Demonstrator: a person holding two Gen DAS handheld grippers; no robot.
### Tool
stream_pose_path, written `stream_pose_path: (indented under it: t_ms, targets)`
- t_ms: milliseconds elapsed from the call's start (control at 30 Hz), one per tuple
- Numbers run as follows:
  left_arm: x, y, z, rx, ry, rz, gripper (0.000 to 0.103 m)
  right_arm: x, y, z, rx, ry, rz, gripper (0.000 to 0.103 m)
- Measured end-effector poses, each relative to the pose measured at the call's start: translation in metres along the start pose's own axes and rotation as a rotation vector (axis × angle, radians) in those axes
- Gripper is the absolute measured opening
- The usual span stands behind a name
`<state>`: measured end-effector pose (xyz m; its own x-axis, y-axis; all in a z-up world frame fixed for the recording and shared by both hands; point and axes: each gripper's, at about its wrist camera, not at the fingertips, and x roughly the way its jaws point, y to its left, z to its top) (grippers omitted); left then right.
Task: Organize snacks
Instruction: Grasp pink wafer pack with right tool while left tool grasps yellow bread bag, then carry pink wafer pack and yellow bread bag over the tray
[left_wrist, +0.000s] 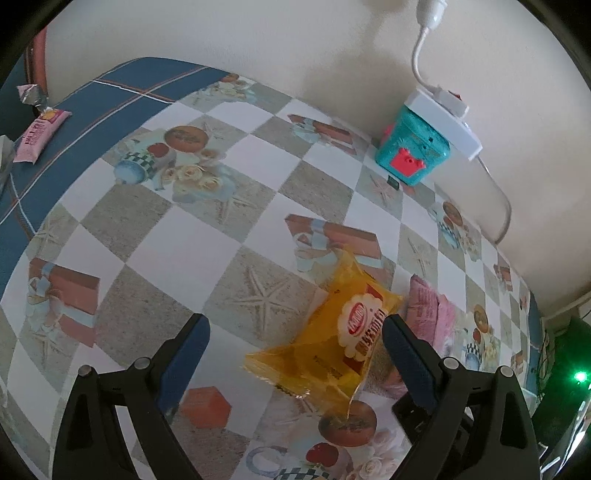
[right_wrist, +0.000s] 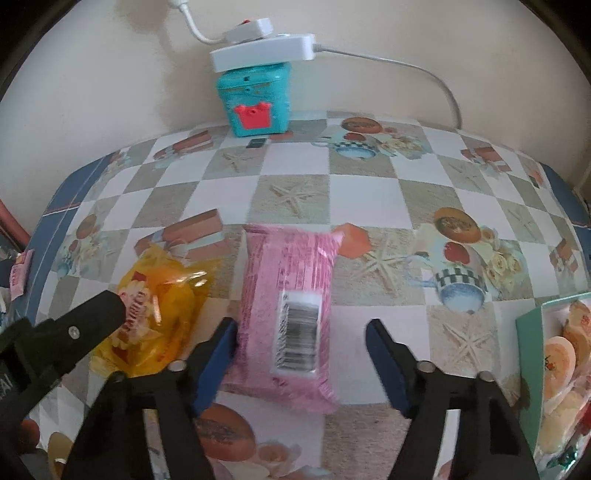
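The pink snack pack (right_wrist: 286, 314) could easily be slipping away here. The right claw (right_wrist: 301, 345) is standing around it with its jaws partly open: the left pad is just touching or nearly touching the pack's edge, but the right pad is standing well clear of it. If only one pad is pushing, the soft pack may be sliding sideways on the smooth table (right_wrist: 369, 206) or twisting instead of getting picked up. The wrapper is shiny and puffy too, so it could be squashing or popping out of a weak pinch.

The yellow snack pack (left_wrist: 332, 339) is lying just beside the pink one, so the two claws are working very close together — they could be bumping into each other. The left claw (left_wrist: 295, 354) is wide open and holding nothing. Its right finger is sitting at the yellow pack's right edge, while its left finger is standing far off over bare table. Most of the yellow pack is lying between the jaws, tilted, with one corner pointing toward the camera.

Another small pink snack (left_wrist: 38, 134) is lying far away on the blue edge of the table. A snack box (right_wrist: 554, 369) is showing at the right side — maybe the place where the snacks are going, though I cannot tell for sure.
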<state>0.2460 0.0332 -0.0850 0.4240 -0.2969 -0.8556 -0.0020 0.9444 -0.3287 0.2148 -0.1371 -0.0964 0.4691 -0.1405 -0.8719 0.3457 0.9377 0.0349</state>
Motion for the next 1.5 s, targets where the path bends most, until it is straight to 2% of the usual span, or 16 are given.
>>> stream_pose_path:
  t_ms: [33,167,267,333,367,600,667,833,1133,1300,1500]
  targets:
    - [0.002,-0.002,-0.001,0.008,0.003,0.0,0.095,0.001,-0.003,-0.001,0.004,0.005,-0.008,0.059]
    - [0.005,-0.014,-0.005,0.053,0.004,0.001,0.094,0.004,-0.014,-0.004,0.024,0.011,-0.013,0.055]
    - [0.004,-0.024,-0.008,0.093,-0.006,0.019,0.089,0.004,-0.019,-0.005,0.034,0.012,-0.017,0.055]
    - [0.003,-0.029,-0.009,0.111,-0.007,0.032,0.076,0.003,-0.022,-0.006,0.037,0.012,-0.018,0.055]
    - [0.003,-0.031,-0.01,0.116,-0.007,0.037,0.074,0.003,-0.023,-0.007,0.038,0.012,-0.02,0.055]
    - [0.015,-0.041,-0.019,0.156,0.03,0.078,0.071,0.0,-0.029,-0.014,0.037,0.018,-0.035,0.054]
    - [0.017,-0.043,-0.022,0.156,0.038,0.096,0.055,-0.002,-0.032,-0.016,0.036,0.021,-0.039,0.054]
    - [0.011,-0.043,-0.024,0.15,0.037,0.114,0.047,-0.008,-0.036,-0.023,0.034,0.03,-0.046,0.051]
    - [-0.009,-0.037,-0.031,0.114,0.089,0.157,0.045,-0.03,-0.045,-0.047,0.046,0.065,-0.05,0.048]
    - [-0.034,-0.043,-0.039,0.131,0.082,0.209,0.045,-0.053,-0.049,-0.056,0.043,0.06,-0.058,0.048]
    - [-0.068,-0.048,-0.049,0.106,0.063,0.199,0.045,-0.086,-0.051,-0.063,0.052,0.038,-0.049,0.048]
